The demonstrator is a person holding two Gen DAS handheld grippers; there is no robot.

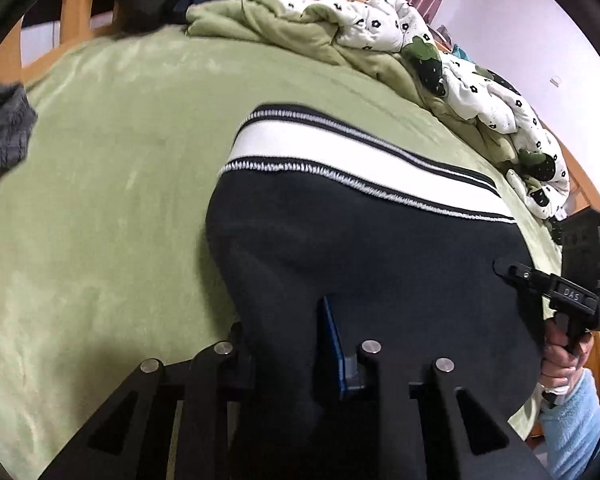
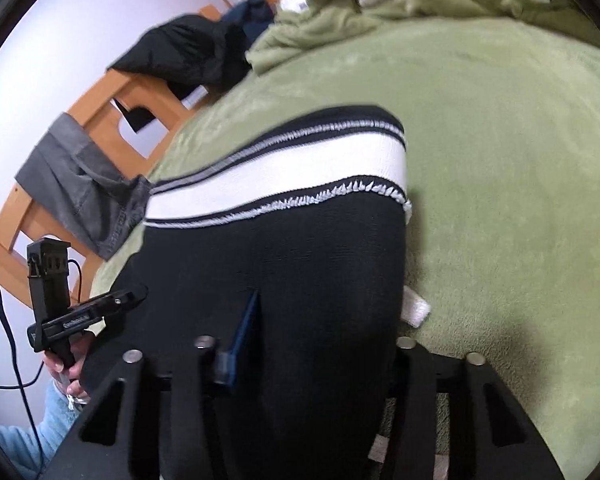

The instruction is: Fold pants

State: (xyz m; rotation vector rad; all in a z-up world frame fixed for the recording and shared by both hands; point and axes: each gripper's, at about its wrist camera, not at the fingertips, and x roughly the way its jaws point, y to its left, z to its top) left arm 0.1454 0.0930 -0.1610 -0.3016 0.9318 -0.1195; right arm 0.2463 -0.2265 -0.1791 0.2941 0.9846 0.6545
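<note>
Black pants with a white, black-striped waistband lie flat on a green blanket. My left gripper is at their near edge. Dark fabric fills the gap beside its blue pad and drapes back over the gripper body, so it is shut on the pants. In the right wrist view my right gripper grips the same pants the same way, its blue pad on the left and its other finger hidden under cloth. Each gripper shows at the other view's edge: right gripper, left gripper.
A crumpled white flowered quilt is heaped along the far side of the bed. Over the wooden bed frame hang a grey garment and dark clothes. A hand in a light blue sleeve holds the right gripper. A black cable trails by the wall.
</note>
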